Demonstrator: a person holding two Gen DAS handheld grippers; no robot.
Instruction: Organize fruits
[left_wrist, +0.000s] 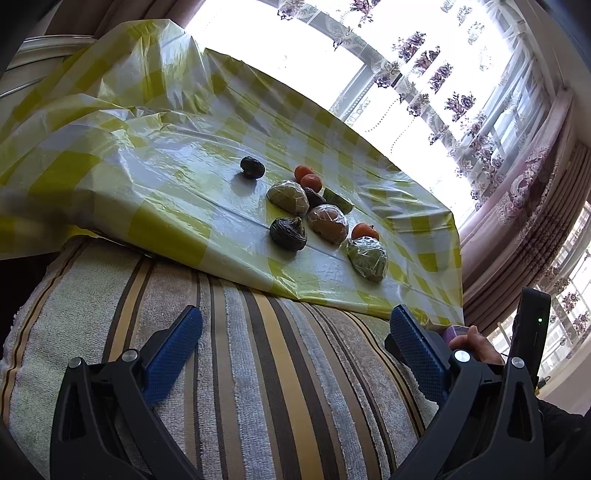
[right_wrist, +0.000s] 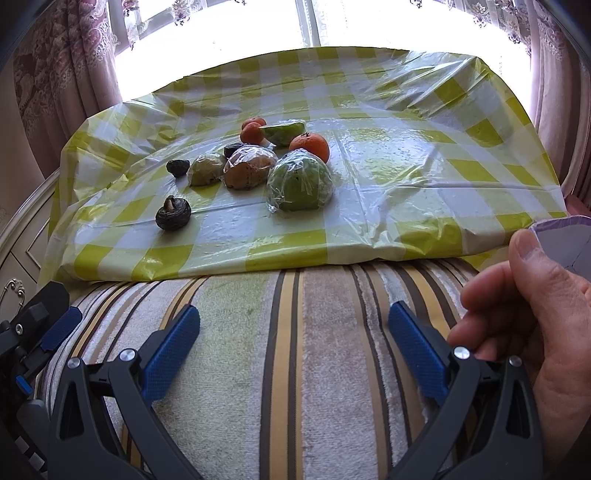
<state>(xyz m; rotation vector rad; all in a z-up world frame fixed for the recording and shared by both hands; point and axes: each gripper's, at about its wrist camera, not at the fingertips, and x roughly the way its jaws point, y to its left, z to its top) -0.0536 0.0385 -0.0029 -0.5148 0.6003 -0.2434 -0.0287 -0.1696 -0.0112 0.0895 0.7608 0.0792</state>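
Fruits (right_wrist: 255, 162) clustered on checked plastic sheet (right_wrist: 406, 177); hand (right_wrist: 535, 317) beside right fingers (right_wrist: 417, 343).

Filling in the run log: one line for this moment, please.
stage: before first pick | left gripper: open, empty | right gripper: open, empty | fruits: clustered on checked cloth

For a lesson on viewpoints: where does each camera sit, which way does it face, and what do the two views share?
Left wrist: sits on the left tool, low over the striped towel, facing the fruits on the checked cloth; both blue fingers and a hand at right show.
Right wrist: sits on the right tool, facing the same fruits towards the window; its fingers, a hand and the left tool's edge show.
Shared: towel, cloth, fruits, curtains.
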